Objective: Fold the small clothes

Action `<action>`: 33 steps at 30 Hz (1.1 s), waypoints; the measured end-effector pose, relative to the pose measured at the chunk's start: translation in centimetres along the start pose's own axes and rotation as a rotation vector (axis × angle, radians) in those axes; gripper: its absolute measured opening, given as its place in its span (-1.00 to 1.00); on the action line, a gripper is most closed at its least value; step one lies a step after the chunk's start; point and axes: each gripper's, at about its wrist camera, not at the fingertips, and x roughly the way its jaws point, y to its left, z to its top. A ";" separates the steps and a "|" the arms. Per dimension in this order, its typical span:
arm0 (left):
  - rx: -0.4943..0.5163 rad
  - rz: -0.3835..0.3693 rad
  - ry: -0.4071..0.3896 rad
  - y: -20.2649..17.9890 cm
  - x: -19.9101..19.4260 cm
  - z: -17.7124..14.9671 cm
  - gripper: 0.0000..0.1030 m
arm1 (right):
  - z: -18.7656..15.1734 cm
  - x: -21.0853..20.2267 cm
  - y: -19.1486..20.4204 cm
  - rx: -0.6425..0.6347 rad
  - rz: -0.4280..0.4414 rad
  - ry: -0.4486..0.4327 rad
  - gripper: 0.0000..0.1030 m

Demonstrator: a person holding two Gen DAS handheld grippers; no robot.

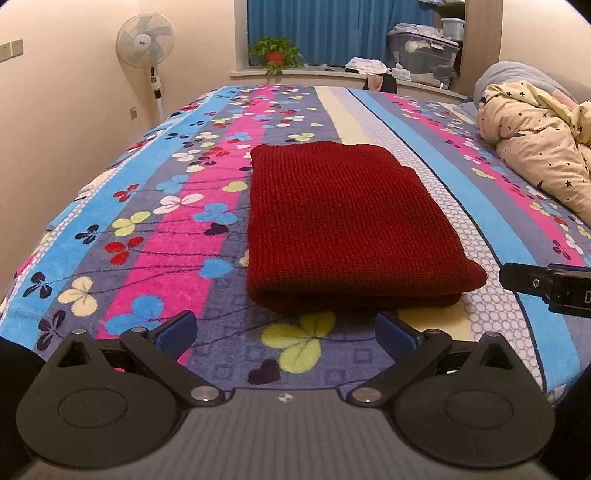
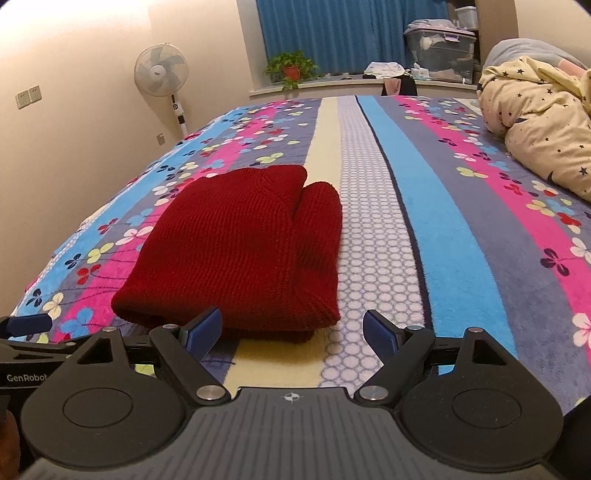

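1. Left gripper [image 1: 285, 332]: fingers spread wide, nothing between them. It hangs low over the blanket [image 1: 155, 258] just short of the near edge of the garment, not touching it.

2. Right gripper [image 2: 291, 332]: fingers likewise well apart and empty, held beside the left one at the same near edge. Its left pad [image 2: 203, 328] overlaps the knit in the wrist view; whether it touches cannot be told.

3. Red knit sweater [image 1: 340, 221]: lies flat on the blanket, about midway across the bed, on the grey and cream stripes. It is already doubled into a compact rectangle, with a thick rounded fold at the near edge. In the right wrist view a tucked sleeve or side panel [image 2: 319, 236] shows along the right edge.

4. Step in hand, by judgement: the folding looks finished or nearly so, both tools being off the cloth. The next move calls either for one more fold, each gripper closing on a near corner and carrying it to the far edge, or for smoothing the stack.

5. Star-print quilt [image 1: 535, 147]: heaped at the right edge of the bed, well apart from the sweater.

6. Beyond the far edge: a standing fan [image 1: 146, 40], a potted plant [image 1: 275, 53] on the sill, blue curtains [image 1: 314, 29].
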 end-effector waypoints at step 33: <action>0.004 0.001 -0.001 -0.2 0.1 0.1 0.99 | -0.1 0.2 0.0 -0.001 0.010 0.013 0.65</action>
